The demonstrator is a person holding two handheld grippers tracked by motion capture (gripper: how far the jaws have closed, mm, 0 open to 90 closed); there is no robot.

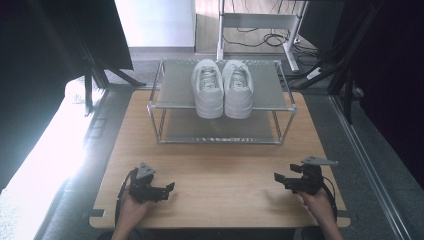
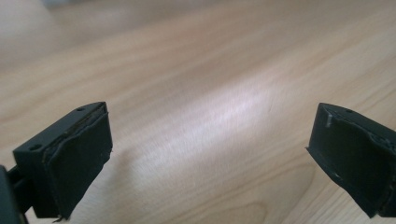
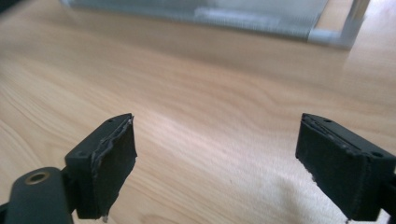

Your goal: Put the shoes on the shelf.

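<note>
A pair of white sneakers (image 1: 222, 87) stands side by side on the top shelf of a two-tier metal rack (image 1: 172, 106) at the far side of the wooden table (image 1: 220, 165). My left gripper (image 1: 169, 189) rests low over the table's near left, held by a hand, jaws pointing right. In the left gripper view the left gripper (image 2: 210, 158) is open, with bare wood between its pads. My right gripper (image 1: 278, 179) sits at the near right, jaws pointing left. The right gripper (image 3: 217, 165) is open in its own view, facing the rack's lower rail (image 3: 233, 18).
The rack's lower shelf (image 1: 220, 131) holds nothing. Beyond the table stand a white desk frame (image 1: 260, 22) with cables and dark stands (image 1: 95, 65) at both sides. Bright light washes the floor at the left.
</note>
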